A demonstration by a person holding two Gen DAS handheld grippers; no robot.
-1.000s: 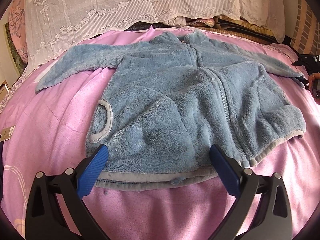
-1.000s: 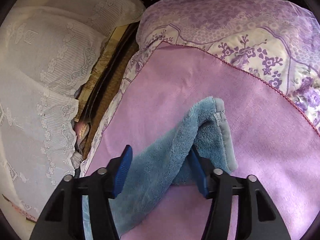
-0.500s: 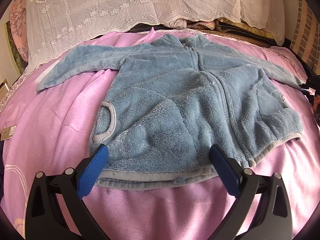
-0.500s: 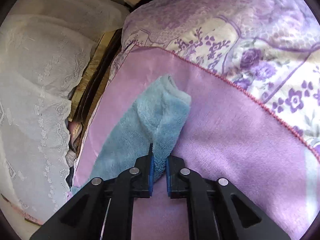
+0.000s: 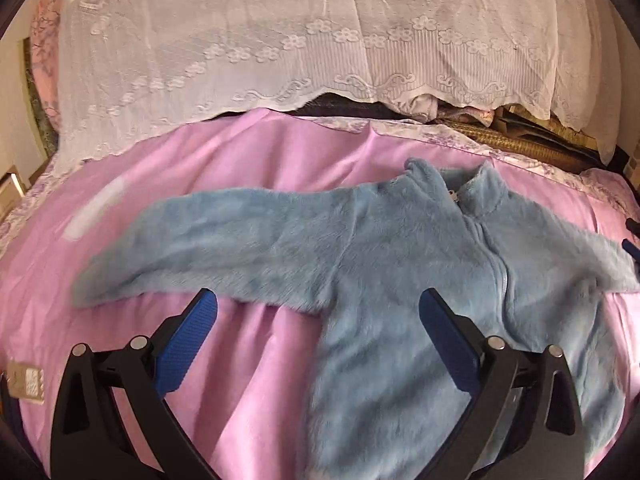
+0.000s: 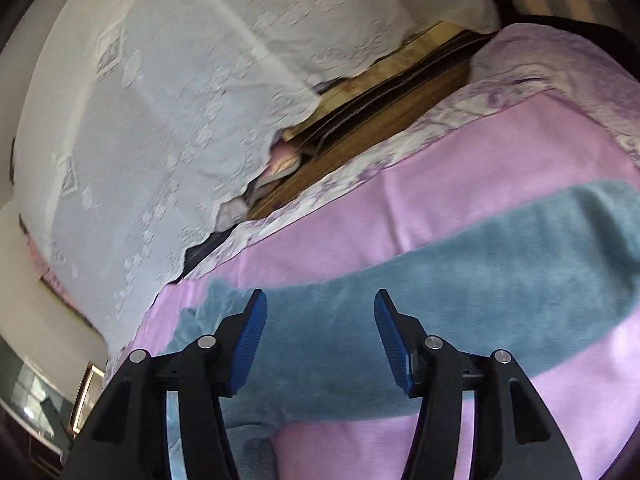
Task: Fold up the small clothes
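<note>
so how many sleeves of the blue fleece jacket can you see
2. One sleeve stretches out to the left on the pink sheet; the other sleeve runs off to the right edge of the left wrist view.

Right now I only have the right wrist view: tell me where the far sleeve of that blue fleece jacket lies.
Observer: In the left wrist view the jacket is spread on the pink bedsheet, and its other sleeve stretches flat toward the left of that picture.
Operator: Report the left tool.
Observer: The left tool is open with nothing between its pads, above the sheet and the jacket's body.
Operator: Check the zipper.
Observer: It looks closed up to the collar, which stands at the far end of the jacket.
Operator: Confirm my tool.
Observer: The right tool is opening; the near sleeve lies under it, not pinched.
</note>
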